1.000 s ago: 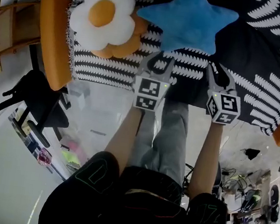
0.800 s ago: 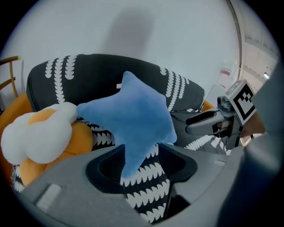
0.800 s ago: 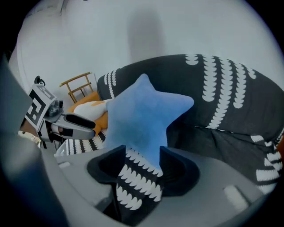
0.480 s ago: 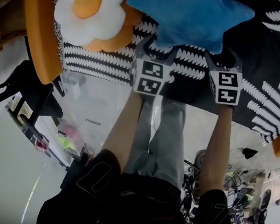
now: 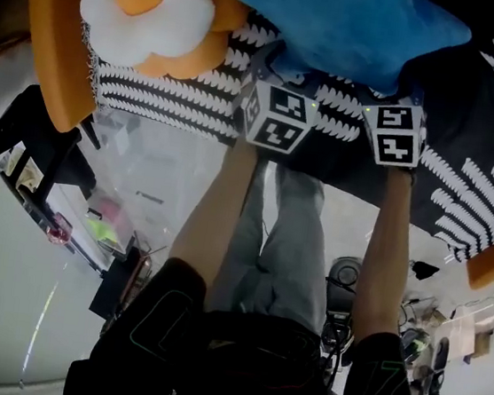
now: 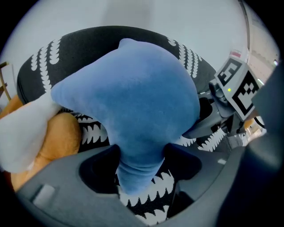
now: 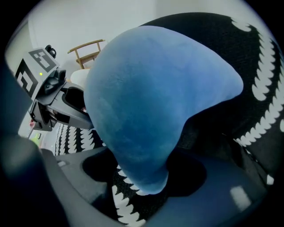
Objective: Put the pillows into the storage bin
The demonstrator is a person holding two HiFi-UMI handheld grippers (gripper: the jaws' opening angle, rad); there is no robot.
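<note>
A blue star pillow (image 5: 348, 26) lies on a black-and-white patterned blanket (image 5: 470, 130) on an orange sofa. My left gripper (image 5: 276, 66) is at its lower left point, and that point (image 6: 133, 97) sits between the wide open jaws (image 6: 140, 166). My right gripper (image 5: 404, 86) is at the lower right point, its jaws (image 7: 144, 170) opening with the point (image 7: 151, 102) between them. A white and orange flower pillow (image 5: 150, 6) lies just left of the star, touching it (image 6: 26, 133).
The sofa's orange arm (image 5: 56, 43) stands at the left. A see-through plastic container (image 5: 132, 187) sits on the floor left of the person's legs. A black stand (image 5: 31, 139) and cable clutter (image 5: 445, 333) lie on the floor. A wooden chair (image 7: 88, 51) stands beyond the sofa.
Both grippers have moved forward from the sofa's front edge onto the star pillow's two near points. Their jaws have spread wide around those points.
</note>
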